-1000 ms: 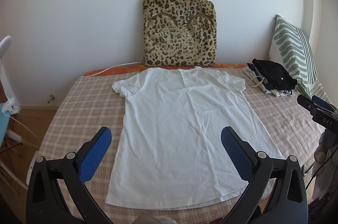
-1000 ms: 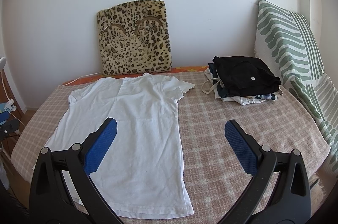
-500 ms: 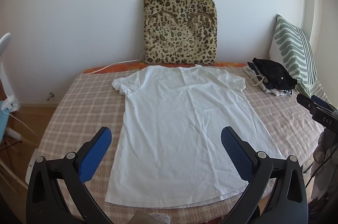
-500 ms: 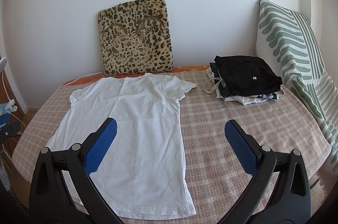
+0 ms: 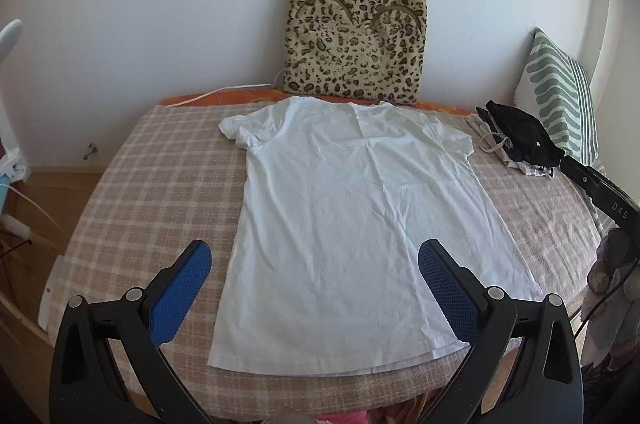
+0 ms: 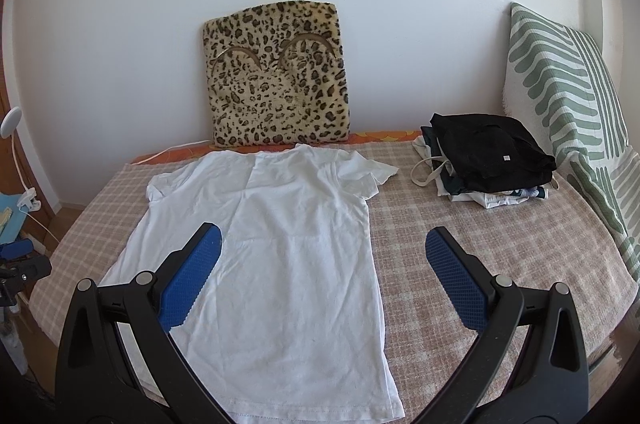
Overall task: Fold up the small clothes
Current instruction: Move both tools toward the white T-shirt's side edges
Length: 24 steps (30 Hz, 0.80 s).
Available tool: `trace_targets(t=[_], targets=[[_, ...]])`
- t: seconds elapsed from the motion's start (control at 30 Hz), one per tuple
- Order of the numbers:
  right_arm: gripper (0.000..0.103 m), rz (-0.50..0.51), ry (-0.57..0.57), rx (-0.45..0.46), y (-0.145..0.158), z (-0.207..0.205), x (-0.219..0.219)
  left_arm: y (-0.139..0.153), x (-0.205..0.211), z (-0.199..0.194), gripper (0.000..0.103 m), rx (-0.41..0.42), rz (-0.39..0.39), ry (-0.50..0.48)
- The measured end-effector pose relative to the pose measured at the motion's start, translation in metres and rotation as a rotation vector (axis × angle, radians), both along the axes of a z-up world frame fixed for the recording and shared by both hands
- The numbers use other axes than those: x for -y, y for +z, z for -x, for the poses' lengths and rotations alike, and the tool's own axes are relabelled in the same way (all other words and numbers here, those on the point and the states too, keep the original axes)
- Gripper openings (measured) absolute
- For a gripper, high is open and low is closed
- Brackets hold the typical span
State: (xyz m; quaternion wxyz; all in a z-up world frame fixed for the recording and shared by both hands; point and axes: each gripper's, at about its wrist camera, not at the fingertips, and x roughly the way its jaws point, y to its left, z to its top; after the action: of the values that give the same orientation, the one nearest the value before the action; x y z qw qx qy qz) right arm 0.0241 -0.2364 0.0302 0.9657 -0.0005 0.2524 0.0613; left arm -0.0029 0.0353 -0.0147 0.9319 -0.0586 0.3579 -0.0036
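Left gripper (image 5: 315, 262) and right gripper (image 6: 323, 249) are both hanging released and empty above the shirt's near hem, probably lining up a first grasp; the white shirt (image 5: 352, 224) is lying flat and unfolded on the checked cover (image 5: 160, 192), hem nearest, collar far. Beyond it a folded pile (image 6: 486, 156) is sitting by the striped pillow (image 6: 560, 96), likely finished pieces; a leopard cushion (image 6: 276, 76) is leaning on the wall; "DAS" is showing on a black part at the left view's right edge.

In front of me is a bed under a beige checked cover (image 5: 160, 192). A white T-shirt (image 5: 352, 224) lies spread flat on it, collar toward the wall, hem nearest me. At the far right sits a stack of folded clothes (image 6: 488, 156), black on top. A leopard-print cushion (image 6: 276, 76) leans on the wall behind the collar, and a green-striped pillow (image 6: 568, 104) stands at the right edge.
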Motion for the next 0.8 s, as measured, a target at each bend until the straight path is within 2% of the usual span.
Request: trace_targets(t=[0.07, 0.23, 0.33, 0.43, 0.5, 0.63, 0.7, 0.8], targets=[[0.103, -0.003, 0.013, -0.005, 0.000, -0.005, -0.006, -0.005, -0.008, 0.000, 0.103, -0.008, 0.005, 0.011], [0.103, -0.034, 0.064, -0.025, 0.002, -0.016, -0.030, -0.019, -0.036, 0.004, 0.102, 0.012, 0.110, -0.002], [0.103, -0.031, 0.107, -0.037, 0.002, -0.022, -0.048, -0.028, -0.044, 0.005, 0.100, -0.016, 0.042, -0.003], [0.103, -0.019, 0.151, -0.057, -0.001, -0.026, -0.066, -0.041, -0.059, 0.005, 0.091, -0.064, 0.003, -0.001], [0.103, -0.018, 0.175, -0.068, -0.004, -0.028, -0.075, -0.049, -0.072, 0.004, 0.083, -0.103, 0.016, 0.014], [0.103, -0.041, 0.205, -0.071, -0.011, -0.038, -0.086, -0.064, -0.089, 0.006, 0.083, -0.135, 0.038, 0.050], [0.103, -0.066, 0.210, -0.117, -0.011, -0.052, -0.090, -0.070, -0.091, 0.007, 0.083, -0.158, 0.030, 0.074], [0.103, -0.111, 0.229, -0.188, -0.007, -0.083, -0.100, -0.078, -0.090, 0.008, 0.083, -0.187, 0.057, 0.052]])
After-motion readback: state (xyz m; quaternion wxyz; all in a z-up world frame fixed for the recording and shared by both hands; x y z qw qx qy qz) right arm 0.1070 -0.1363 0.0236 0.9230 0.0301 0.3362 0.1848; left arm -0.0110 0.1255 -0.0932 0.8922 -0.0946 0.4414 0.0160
